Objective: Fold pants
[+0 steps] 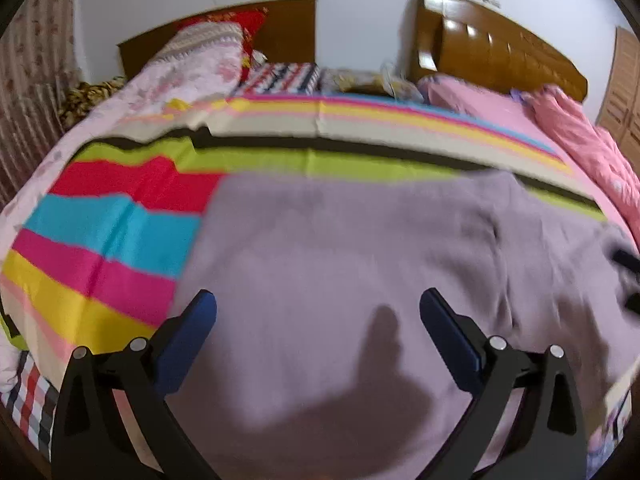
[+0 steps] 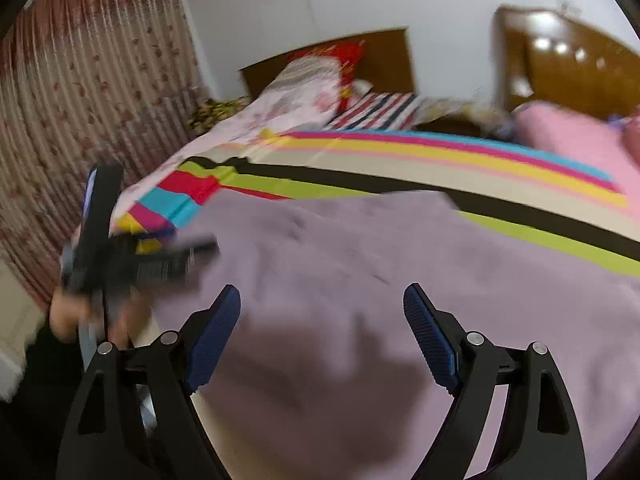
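Mauve-grey pants point(image 1: 360, 264) lie spread flat on a bed with a bright striped sheet point(image 1: 120, 248). My left gripper point(image 1: 318, 306) is open and empty, hovering above the cloth near its left edge. My right gripper point(image 2: 322, 300) is open and empty above the same pants point(image 2: 360, 264). In the right wrist view the left gripper point(image 2: 176, 250) shows blurred at the pants' left edge, held in a hand. A dark part of the right gripper point(image 1: 628, 264) shows at the right edge of the left wrist view.
Folded quilts and pillows point(image 1: 200, 60) are stacked at the head of the bed. A pink bed point(image 1: 520, 112) with a wooden headboard point(image 1: 500, 48) stands to the right. A patterned curtain point(image 2: 80, 120) hangs on the left.
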Demonstrator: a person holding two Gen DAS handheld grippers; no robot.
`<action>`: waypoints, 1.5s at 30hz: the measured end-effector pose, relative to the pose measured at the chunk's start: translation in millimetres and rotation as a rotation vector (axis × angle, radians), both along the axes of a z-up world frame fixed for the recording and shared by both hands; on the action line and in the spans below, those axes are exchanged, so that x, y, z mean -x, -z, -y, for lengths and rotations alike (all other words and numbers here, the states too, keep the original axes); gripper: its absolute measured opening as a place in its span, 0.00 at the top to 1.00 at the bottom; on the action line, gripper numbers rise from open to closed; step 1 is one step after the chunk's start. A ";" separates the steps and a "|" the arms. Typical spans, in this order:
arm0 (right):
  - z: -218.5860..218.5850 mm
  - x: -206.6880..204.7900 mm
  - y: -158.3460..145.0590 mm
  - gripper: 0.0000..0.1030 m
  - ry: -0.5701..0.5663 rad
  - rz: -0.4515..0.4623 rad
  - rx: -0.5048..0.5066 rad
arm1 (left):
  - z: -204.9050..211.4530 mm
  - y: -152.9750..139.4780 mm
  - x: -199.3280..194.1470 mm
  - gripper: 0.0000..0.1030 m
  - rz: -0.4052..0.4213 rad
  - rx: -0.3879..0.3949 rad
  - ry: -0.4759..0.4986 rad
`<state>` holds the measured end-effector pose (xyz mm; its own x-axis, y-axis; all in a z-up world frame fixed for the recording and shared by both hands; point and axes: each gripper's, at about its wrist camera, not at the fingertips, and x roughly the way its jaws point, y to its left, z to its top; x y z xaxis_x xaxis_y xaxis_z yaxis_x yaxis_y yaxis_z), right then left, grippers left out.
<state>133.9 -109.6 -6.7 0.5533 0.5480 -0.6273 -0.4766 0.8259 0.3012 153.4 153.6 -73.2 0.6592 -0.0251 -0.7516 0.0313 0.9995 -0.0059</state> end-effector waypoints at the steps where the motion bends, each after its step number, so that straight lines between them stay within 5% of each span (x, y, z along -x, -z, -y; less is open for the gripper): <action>1: -11.8 -16.8 4.4 0.23 -0.046 -0.048 -0.039 | 3.3 6.4 5.0 0.02 -0.008 -0.038 0.015; 3: -26.8 -37.8 12.9 0.23 -0.082 -0.111 -0.068 | 9.0 14.8 15.1 0.01 0.023 -0.110 0.052; 6: -43.9 -61.3 30.1 0.27 -0.050 -0.120 0.077 | 2.3 19.3 19.3 0.01 0.043 -0.060 0.050; 11: -15.3 -79.1 16.1 0.29 0.084 -0.132 -0.011 | -1.2 21.6 18.3 0.01 0.046 -0.035 0.065; 14: -27.7 -83.9 8.9 0.28 0.033 -0.134 -0.049 | -0.4 21.9 19.3 0.01 0.052 -0.036 0.064; 18: -56.3 -92.3 22.4 0.28 -0.009 -0.165 0.083 | -1.1 22.5 18.0 0.01 0.054 -0.035 0.066; 21: -52.9 -102.2 42.5 0.29 0.077 -0.222 0.164 | -0.8 22.5 17.9 0.01 0.055 -0.035 0.065; 26: -63.1 -94.4 16.9 0.30 0.071 -0.115 0.118 | 0.2 22.2 18.5 0.01 0.060 -0.036 0.062; 32: -123.4 -109.2 35.9 0.30 -0.010 -0.100 0.356 | 0.5 22.4 18.0 0.01 0.061 -0.037 0.061; 33: -126.1 -113.5 44.5 0.23 -0.004 -0.105 0.385 | 0.6 22.4 17.9 0.01 0.061 -0.037 0.061; 35: -115.9 -123.6 49.4 0.14 0.034 -0.133 0.331 | 0.8 22.5 18.4 0.01 0.061 -0.036 0.061; 41: -80.6 -117.6 36.3 0.24 0.140 -0.104 0.145 | 2.6 22.8 19.2 0.01 0.061 -0.038 0.061; 45: -71.7 -125.1 25.3 0.24 0.184 -0.071 0.154 | 1.7 22.8 19.2 0.01 0.061 -0.038 0.060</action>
